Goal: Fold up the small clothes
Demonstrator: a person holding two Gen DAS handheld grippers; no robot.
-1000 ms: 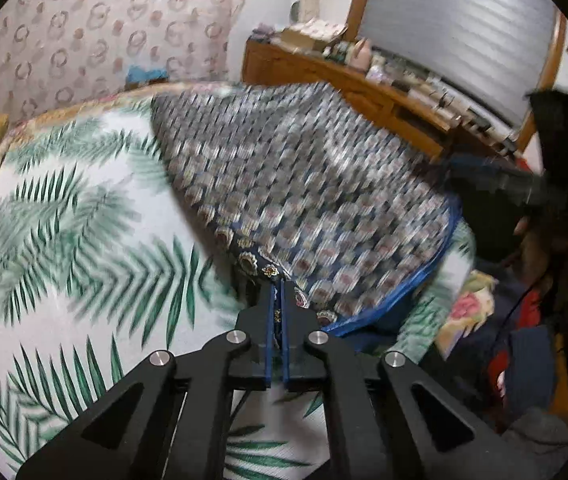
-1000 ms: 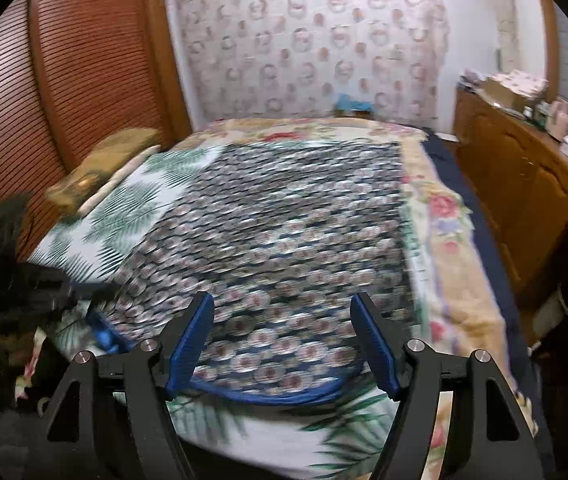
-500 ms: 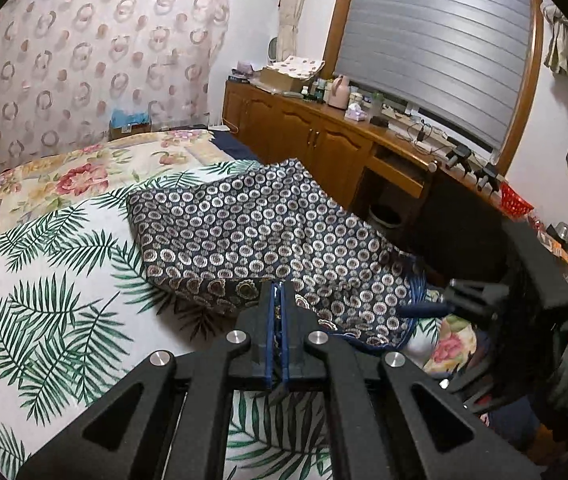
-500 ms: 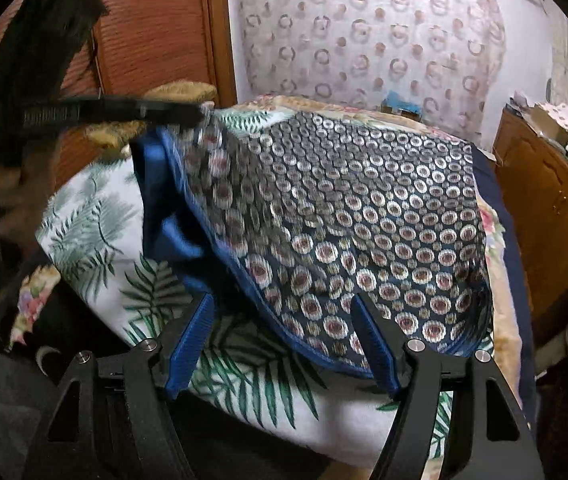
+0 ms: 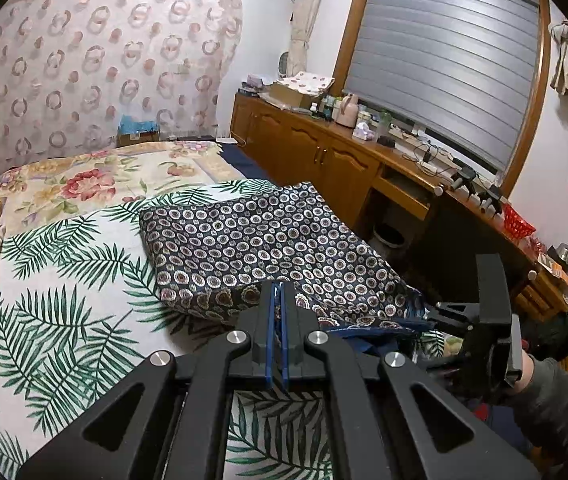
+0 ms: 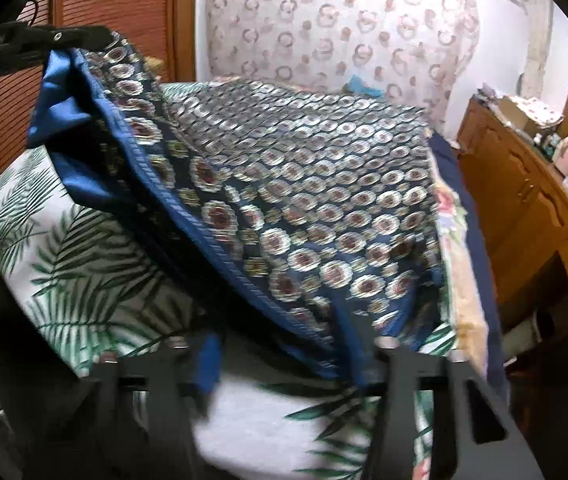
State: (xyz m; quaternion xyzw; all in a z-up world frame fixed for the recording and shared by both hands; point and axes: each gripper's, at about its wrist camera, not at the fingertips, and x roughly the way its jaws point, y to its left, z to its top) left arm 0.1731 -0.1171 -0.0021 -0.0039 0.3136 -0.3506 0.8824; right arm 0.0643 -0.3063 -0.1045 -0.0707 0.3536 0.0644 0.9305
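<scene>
Two grippers in view. Left gripper (image 5: 277, 300) has its fingers pressed together on the near edge of the patterned cloth (image 5: 268, 248), a dark navy garment with ring-and-flower print and blue trim. In the left wrist view the cloth lies folded over on the bed (image 5: 64, 300), on the palm-leaf sheet, its near edge lifted a little at the left fingers; its right corner reaches the right gripper (image 5: 436, 316), seen from the side there. In the right wrist view the cloth (image 6: 304, 200) hangs tented from the left gripper (image 6: 84, 38) at upper left and slopes down toward the camera, blue lining showing beneath the raised corner. Right gripper (image 6: 284, 364) is blurred and partly hidden by the cloth edge; its fingers (image 6: 208, 364) look spread well apart with the hem between them, contact cannot be told. Wooden dresser (image 5: 324, 160) stands right of the bed, cluttered on top.
</scene>
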